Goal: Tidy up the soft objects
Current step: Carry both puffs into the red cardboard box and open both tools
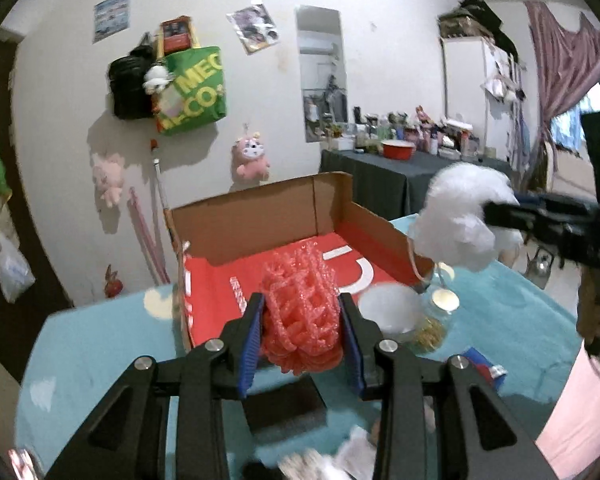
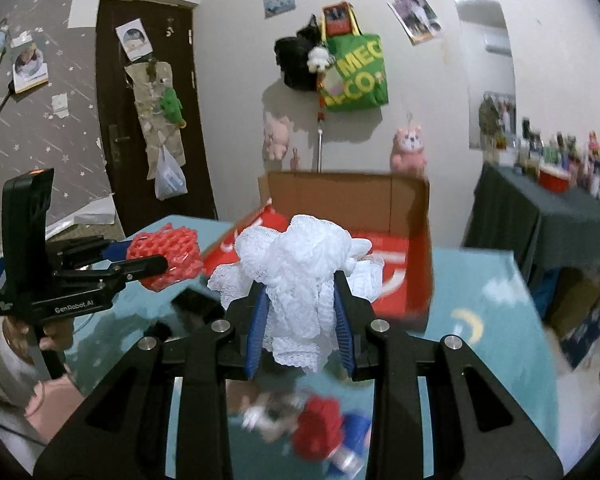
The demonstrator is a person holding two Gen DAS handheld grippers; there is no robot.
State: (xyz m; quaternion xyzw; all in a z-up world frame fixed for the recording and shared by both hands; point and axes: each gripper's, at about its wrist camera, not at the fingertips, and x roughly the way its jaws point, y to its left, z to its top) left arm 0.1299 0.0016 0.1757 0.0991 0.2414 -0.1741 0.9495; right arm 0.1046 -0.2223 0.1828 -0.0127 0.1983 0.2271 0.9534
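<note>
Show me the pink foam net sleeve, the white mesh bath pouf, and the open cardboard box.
pink foam net sleeve [image 1: 300, 312], left wrist view, middle of its lattice.
white mesh bath pouf [image 2: 300, 276], right wrist view, centre of the bunched mesh.
open cardboard box [image 1: 252, 216], left wrist view, inner back wall.

A pink-red foam net sleeve [image 1: 300, 312], squashed into an open lattice bundle, sits clamped between the left claw [image 1: 302, 334] pads. Just ahead of that claw lies an open cardboard box [image 1: 260, 216] with a red floor. A frilly white mesh puff [image 2: 300, 280] bulges upward, pinched in the right claw [image 2: 300, 332], near the box's front edge.
</note>
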